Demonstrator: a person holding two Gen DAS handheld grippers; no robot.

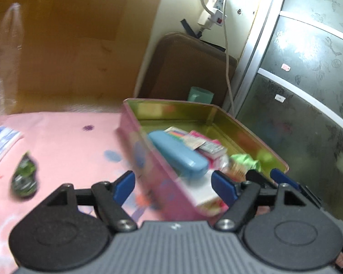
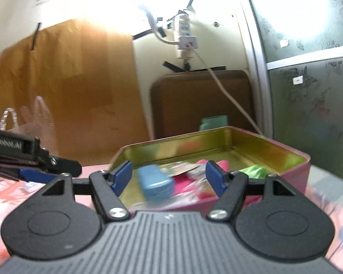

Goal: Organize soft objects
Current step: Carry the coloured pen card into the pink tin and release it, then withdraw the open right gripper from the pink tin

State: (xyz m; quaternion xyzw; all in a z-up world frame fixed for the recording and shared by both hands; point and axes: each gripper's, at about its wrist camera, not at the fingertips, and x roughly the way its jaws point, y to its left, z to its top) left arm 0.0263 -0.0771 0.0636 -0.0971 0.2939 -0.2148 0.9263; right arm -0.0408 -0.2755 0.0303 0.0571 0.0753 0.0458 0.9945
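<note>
A pink tin box [image 1: 135, 146] with a gold inside stands on the pink cloth. It holds a blue case [image 1: 178, 155], pink packets [image 1: 208, 146] and a green soft bag [image 1: 244, 162]. My left gripper [image 1: 173, 186] is open and empty over the box's near corner. In the right wrist view the same box [image 2: 306, 173] shows with the blue case [image 2: 156, 182] and green bag [image 2: 255, 171] inside. My right gripper [image 2: 169, 177] is open and empty, just above the box's near edge. The left gripper's fingers [image 2: 34, 174] show at the left.
A dark green crumpled packet [image 1: 24, 178] and a blue-white tissue pack [image 1: 0, 143] lie on the cloth [image 1: 64, 141] at the left. A clear plastic bag [image 2: 25, 123] stands behind. A brown board, a teal cup [image 1: 200, 94] and a hanging cable [image 1: 228, 68] are behind the box.
</note>
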